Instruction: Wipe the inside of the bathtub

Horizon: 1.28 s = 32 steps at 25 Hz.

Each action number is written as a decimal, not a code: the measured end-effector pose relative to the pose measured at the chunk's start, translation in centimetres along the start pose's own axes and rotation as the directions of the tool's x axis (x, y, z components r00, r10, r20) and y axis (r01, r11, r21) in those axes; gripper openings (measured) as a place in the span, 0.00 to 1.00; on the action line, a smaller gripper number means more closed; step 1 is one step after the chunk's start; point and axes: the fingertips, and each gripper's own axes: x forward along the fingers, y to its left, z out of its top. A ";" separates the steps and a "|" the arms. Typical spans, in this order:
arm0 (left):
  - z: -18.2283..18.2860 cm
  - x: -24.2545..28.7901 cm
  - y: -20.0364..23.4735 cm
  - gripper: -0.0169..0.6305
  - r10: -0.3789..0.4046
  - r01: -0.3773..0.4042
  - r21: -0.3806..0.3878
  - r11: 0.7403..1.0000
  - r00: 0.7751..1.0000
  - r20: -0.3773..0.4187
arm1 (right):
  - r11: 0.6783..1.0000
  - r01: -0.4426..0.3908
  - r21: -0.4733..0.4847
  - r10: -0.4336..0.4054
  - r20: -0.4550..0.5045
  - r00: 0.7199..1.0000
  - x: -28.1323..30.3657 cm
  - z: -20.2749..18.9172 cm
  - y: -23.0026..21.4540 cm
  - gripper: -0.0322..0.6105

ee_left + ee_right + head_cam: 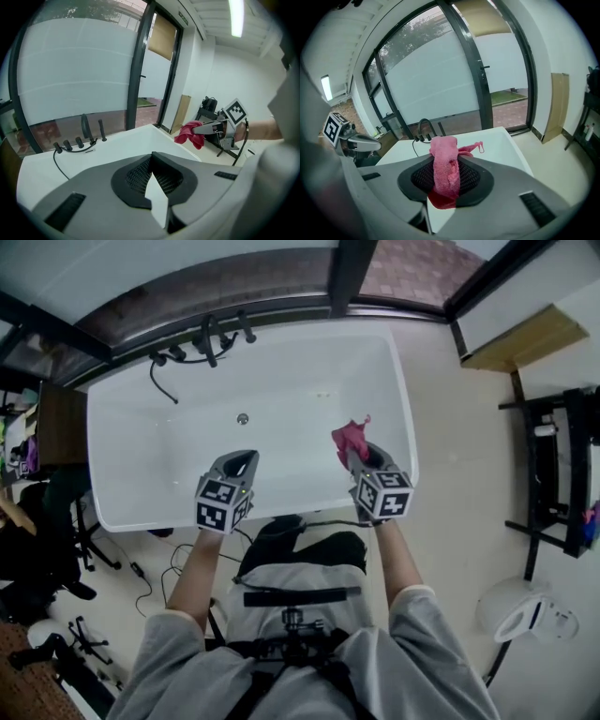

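While the person stands at the near long side of the white bathtub (pixel 112 451), both grippers are held over its near rim, pointing toward its interior.

Right gripper (pixel 360 457): jaws clamped on a pink cloth (pixel 349 438). The cloth stands bunched out of the jaw tips with a thin strand trailing off one side. It is held in the air above the bathtub's end on the person's right, clear of the tub surface.

Left gripper (pixel 241 458): jaws brought together with nothing between them, above the bathtub's near rim about mid-length.

Drain (pixel 243 418): set in the bathtub floor, beyond the left gripper.

Black tap fittings (pixel 208 337): mounted with a hose on the bathtub's far rim, toward the person's left.

Glazed wall (pixel 281 282): dark-framed, running behind the bathtub's far side.
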 end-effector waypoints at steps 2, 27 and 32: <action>0.3 1.4 0.7 0.04 -0.005 0.005 0.005 1.000 1.000 -0.012 | 1.000 0.014 0.003 -0.014 0.018 1.000 1.9 1.0 -0.7 0.20; 2.2 29.5 7.0 0.04 0.136 -0.132 -0.092 0.987 0.990 0.041 | 0.988 -0.040 -0.147 0.064 0.161 0.985 32.7 4.7 -17.5 0.20; 1.6 34.8 9.4 0.04 0.138 -0.135 -0.071 0.988 0.990 0.034 | 0.982 -0.004 -0.186 0.040 0.193 0.980 37.9 5.5 -19.1 0.20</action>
